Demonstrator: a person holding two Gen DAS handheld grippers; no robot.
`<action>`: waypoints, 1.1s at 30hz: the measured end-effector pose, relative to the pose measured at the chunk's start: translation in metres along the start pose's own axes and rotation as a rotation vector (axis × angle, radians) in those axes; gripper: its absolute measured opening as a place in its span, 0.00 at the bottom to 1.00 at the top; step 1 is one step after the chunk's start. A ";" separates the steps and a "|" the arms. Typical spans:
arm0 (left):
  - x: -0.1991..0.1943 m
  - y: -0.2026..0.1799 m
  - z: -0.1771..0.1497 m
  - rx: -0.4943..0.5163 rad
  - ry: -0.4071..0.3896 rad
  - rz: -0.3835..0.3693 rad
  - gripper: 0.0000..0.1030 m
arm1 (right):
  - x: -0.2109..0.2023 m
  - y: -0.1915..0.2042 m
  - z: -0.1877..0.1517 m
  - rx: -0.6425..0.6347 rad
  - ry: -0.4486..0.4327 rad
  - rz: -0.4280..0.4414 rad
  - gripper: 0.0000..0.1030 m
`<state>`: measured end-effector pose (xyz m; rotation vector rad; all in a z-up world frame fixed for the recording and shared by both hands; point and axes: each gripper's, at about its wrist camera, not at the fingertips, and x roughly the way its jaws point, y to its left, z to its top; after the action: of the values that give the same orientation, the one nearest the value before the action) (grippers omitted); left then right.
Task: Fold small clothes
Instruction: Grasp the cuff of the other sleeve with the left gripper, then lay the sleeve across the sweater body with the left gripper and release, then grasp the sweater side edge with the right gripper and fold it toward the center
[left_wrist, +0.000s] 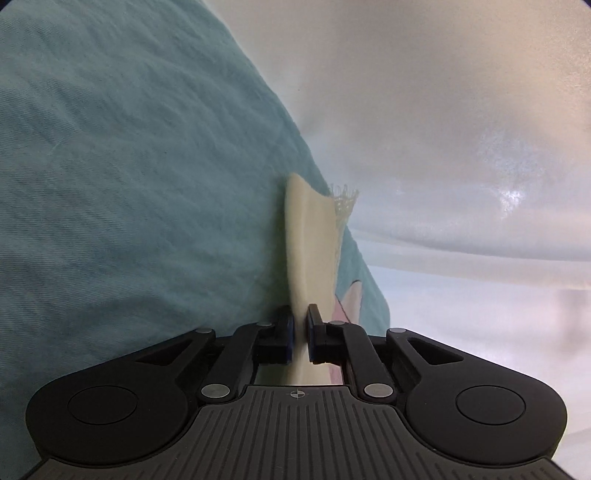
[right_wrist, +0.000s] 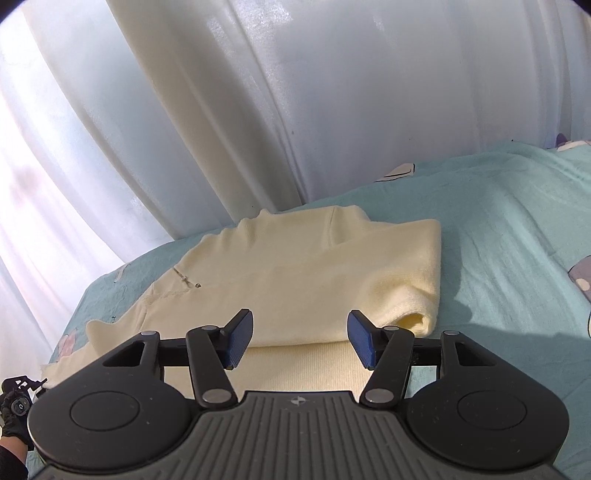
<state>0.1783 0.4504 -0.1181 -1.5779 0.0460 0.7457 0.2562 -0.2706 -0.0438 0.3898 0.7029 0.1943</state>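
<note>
Cream garment (right_wrist: 303, 266) carries no legible writing; left gripper (left_wrist: 300, 332) pinches its edge.

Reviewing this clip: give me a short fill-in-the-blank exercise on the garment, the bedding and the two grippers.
1. The left gripper is ____ on an edge of the cream knit top.
2. The right gripper hovers over the top with its jaws ____.
3. The top lies on a ____-coloured bedsheet.
4. Behind the bed hangs a pale ____.

Missing words: shut; open; teal; curtain
</note>
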 end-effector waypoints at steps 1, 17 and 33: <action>0.001 -0.001 0.000 0.008 0.003 0.002 0.09 | -0.001 -0.001 0.000 0.005 -0.001 -0.002 0.56; -0.104 -0.122 -0.329 1.217 0.718 -0.494 0.38 | -0.002 -0.003 0.001 0.060 0.009 0.113 0.48; -0.101 -0.045 -0.324 1.155 0.635 -0.090 0.46 | 0.152 0.033 0.022 0.213 0.289 0.234 0.26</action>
<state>0.2576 0.1254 -0.0437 -0.6224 0.7317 0.0343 0.3826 -0.2010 -0.1047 0.6569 0.9663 0.4045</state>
